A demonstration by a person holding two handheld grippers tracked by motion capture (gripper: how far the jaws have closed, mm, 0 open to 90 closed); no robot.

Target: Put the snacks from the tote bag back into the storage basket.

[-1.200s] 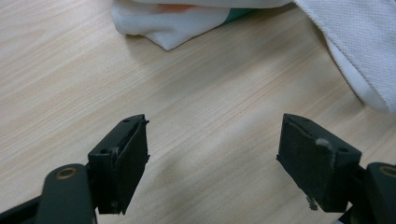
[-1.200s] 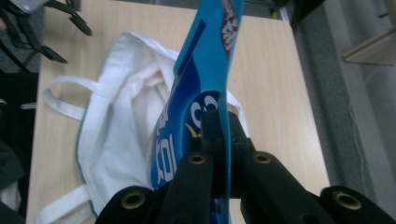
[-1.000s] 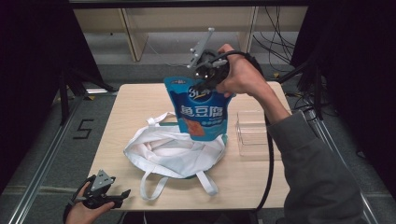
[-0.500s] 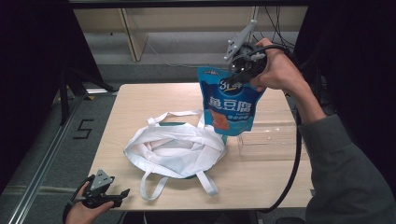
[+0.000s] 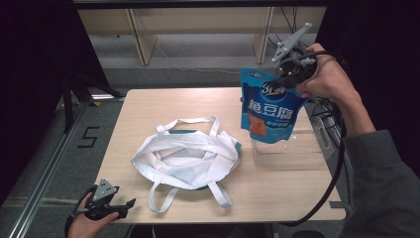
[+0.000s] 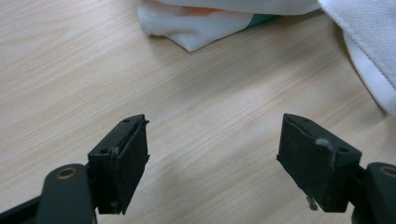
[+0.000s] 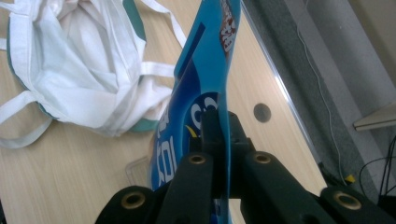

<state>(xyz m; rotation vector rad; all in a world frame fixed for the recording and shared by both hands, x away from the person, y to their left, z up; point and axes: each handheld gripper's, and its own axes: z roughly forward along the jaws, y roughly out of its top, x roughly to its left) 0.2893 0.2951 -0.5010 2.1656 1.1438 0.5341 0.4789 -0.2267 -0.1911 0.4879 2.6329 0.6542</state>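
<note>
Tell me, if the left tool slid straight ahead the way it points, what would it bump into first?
Probably the white cloth bag. The open left tool points across bare table toward the bag's edge, though how far off that is stays unclear.

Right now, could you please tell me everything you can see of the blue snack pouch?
The glossy blue plastic snack pouch is a flat, sealed bag with large white characters and an orange picture on its front. It hangs upright in the air, pinched at its top edge by the right gripper, whose jaws are shut on it. Its bottom dangles just above the clear plastic box at the table's right side, apart from the white cloth bag.
</note>
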